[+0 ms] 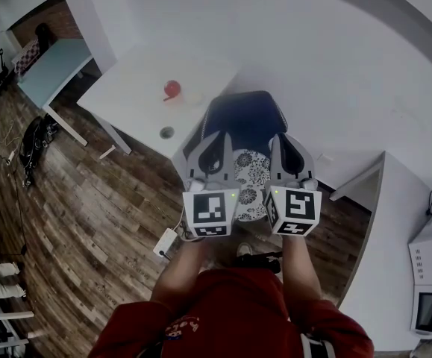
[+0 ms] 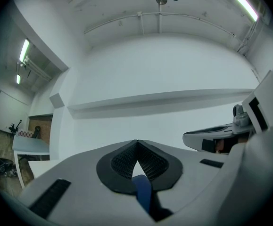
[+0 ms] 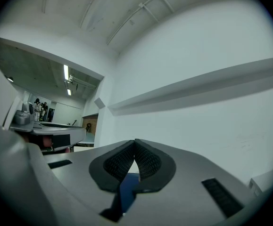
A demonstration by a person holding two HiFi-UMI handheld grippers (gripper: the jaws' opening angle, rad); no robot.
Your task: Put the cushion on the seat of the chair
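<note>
Hanging between two grippers, one floral cushion [image 1: 250, 179] is held in the air at the front edge of one dark blue chair [image 1: 244, 118], not resting on its seat. The left gripper [image 1: 218, 137] has its jaws clenched, tips touching, with a blue strip [image 2: 143, 192] of the cushion caught low between them. The right gripper [image 1: 281, 137] is clenched the same way on the other side. Beyond the chair, one white desk [image 1: 137, 99] carries one small red object [image 1: 171, 88].
</note>
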